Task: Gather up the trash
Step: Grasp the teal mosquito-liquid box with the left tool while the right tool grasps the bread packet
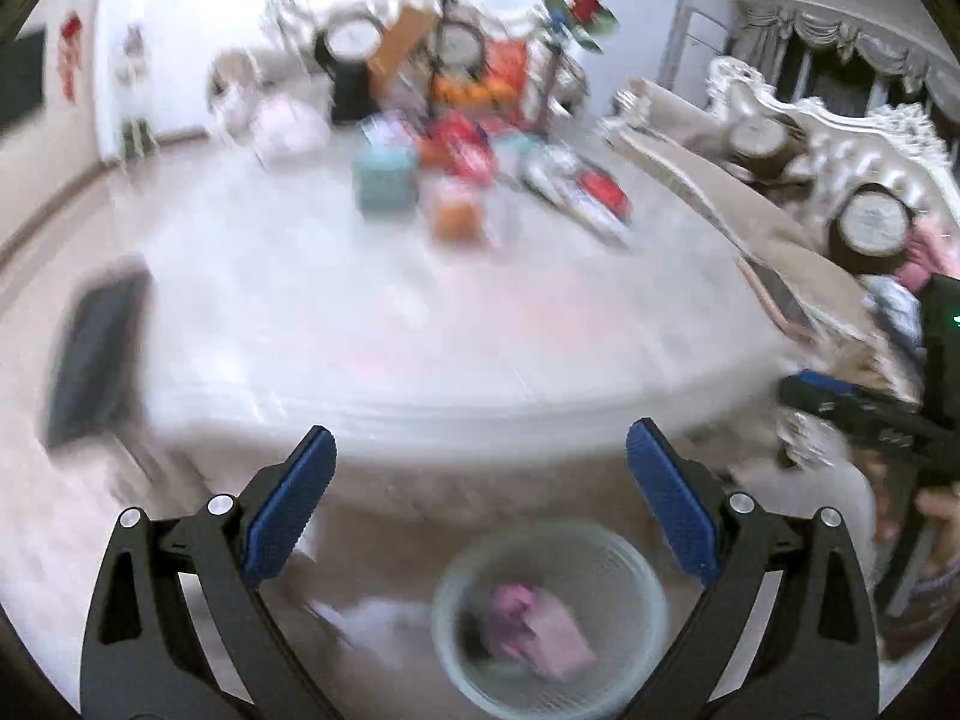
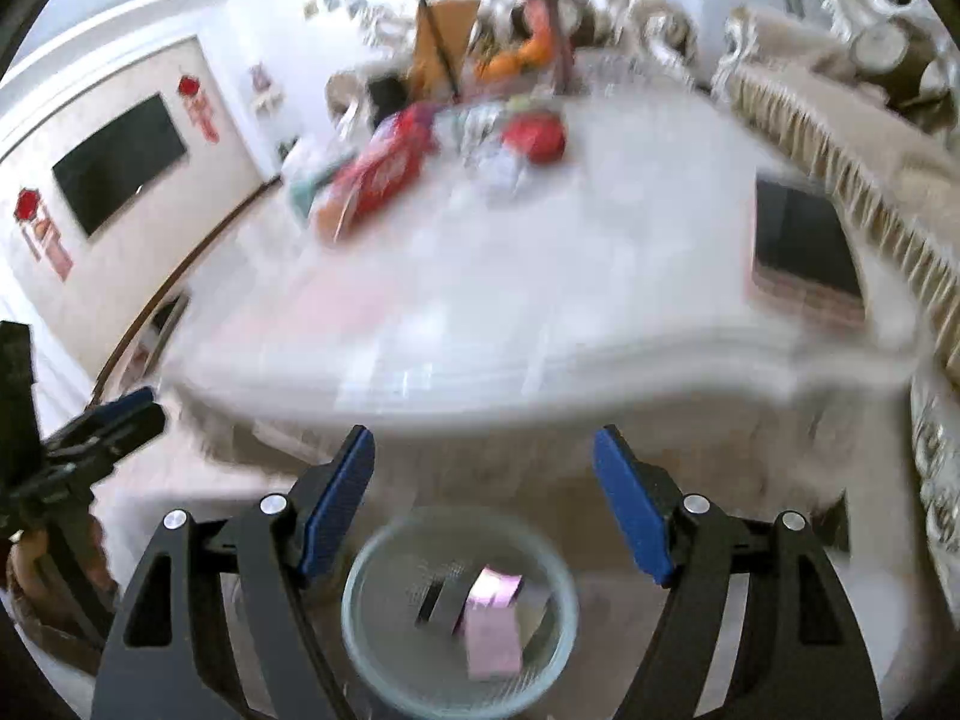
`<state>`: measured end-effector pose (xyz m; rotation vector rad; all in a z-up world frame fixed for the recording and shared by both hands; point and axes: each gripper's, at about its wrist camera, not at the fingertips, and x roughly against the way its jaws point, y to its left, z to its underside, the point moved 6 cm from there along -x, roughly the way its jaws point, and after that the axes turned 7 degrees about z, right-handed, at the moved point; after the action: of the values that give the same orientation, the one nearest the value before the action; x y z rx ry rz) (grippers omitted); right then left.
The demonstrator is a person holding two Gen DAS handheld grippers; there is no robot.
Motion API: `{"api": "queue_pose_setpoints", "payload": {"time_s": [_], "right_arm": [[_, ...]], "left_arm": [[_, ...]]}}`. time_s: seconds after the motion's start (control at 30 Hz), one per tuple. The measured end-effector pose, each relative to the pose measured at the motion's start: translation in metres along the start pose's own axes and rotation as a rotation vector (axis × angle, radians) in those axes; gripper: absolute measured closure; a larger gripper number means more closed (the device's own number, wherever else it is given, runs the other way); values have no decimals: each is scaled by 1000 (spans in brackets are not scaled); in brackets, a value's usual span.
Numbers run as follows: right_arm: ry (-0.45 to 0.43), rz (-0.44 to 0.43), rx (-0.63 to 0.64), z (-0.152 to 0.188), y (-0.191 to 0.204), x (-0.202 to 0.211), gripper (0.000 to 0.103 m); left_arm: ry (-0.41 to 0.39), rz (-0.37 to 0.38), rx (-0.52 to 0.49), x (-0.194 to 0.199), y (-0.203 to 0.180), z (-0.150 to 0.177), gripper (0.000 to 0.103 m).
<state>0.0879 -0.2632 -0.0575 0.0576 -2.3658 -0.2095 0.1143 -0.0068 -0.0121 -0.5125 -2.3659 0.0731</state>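
Both views are motion-blurred. A round pale mesh trash basket (image 1: 549, 618) stands on the floor in front of the white table (image 1: 420, 324); pink trash (image 1: 534, 630) lies in it. My left gripper (image 1: 480, 462) is open and empty above the basket. In the right wrist view the basket (image 2: 459, 612) holds pink (image 2: 495, 630) and dark pieces. My right gripper (image 2: 483, 462) is open and empty above it. The right gripper also shows at the right edge of the left wrist view (image 1: 864, 420), and the left gripper at the left edge of the right wrist view (image 2: 90, 438).
Colourful packages and boxes (image 1: 456, 162) clutter the table's far end, with a red package (image 2: 384, 168) among them. A dark flat object (image 2: 804, 240) lies on the table's right side. An ornate sofa (image 1: 810, 168) runs along the right. A dark screen (image 2: 120, 162) hangs on the left wall.
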Motion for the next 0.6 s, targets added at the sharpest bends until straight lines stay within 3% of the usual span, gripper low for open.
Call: {"api": "queue_pose_setpoints", "payload": {"time_s": [0.07, 0.17, 0.27, 0.4, 0.6], "right_arm": [[-48, 6, 16, -28, -2, -6, 31], [-85, -12, 41, -67, -1, -28, 31], [-63, -23, 65, -93, 1, -61, 31], [-3, -21, 99, -113, 3, -103, 31], [30, -24, 123, -125, 5, -127, 31]], "left_arm": [[-42, -59, -26, -6, 15, -31, 8], [-83, -82, -22, -22, 35, -69, 8], [-58, -96, 2, -59, 58, -110, 8], [-22, -93, 12, -106, 72, -142, 8], [46, -83, 5, -152, 77, -155, 8]]}}
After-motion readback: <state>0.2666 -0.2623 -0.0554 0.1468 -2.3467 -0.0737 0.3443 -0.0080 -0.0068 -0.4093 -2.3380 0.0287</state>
